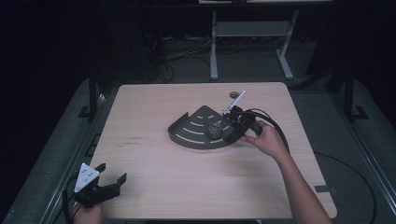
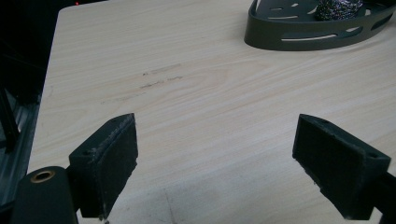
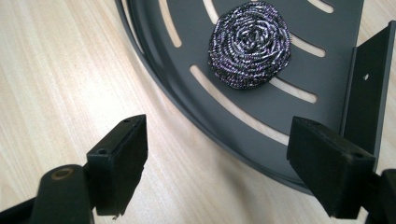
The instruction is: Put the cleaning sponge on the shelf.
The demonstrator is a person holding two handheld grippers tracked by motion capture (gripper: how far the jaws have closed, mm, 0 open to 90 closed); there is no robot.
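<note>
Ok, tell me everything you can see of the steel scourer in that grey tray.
The steel scourer is a round, flattish pad of coiled shiny metal wire, glinting silver and purplish. It lies flat on the slotted floor of the dark grey quarter-round tray, covering parts of two slots, near the tray's straight wall. Only the tray touches it; the right gripper stands open just outside the curved rim.

Pale wood-grain bench (image 2: 196,88), smooth and matt, faintly scuffed with dark marks near its 9 o'clock side. Dark grey slotted tray (image 3: 280,116), looks like painted sheet metal, even satin finish, soft sheen along the curved rim. Steel-wool scourer (image 3: 250,44), coiled wire, glittering, rough and springy-looking, with purple-tinted highlights. Black gripper pads (image 3: 119,163), matt, finely grained like rubber or foam, edges slightly fuzzy. Brass-coloured metal bushing (image 2: 43,176) at 7 o'clock, shiny.
</note>
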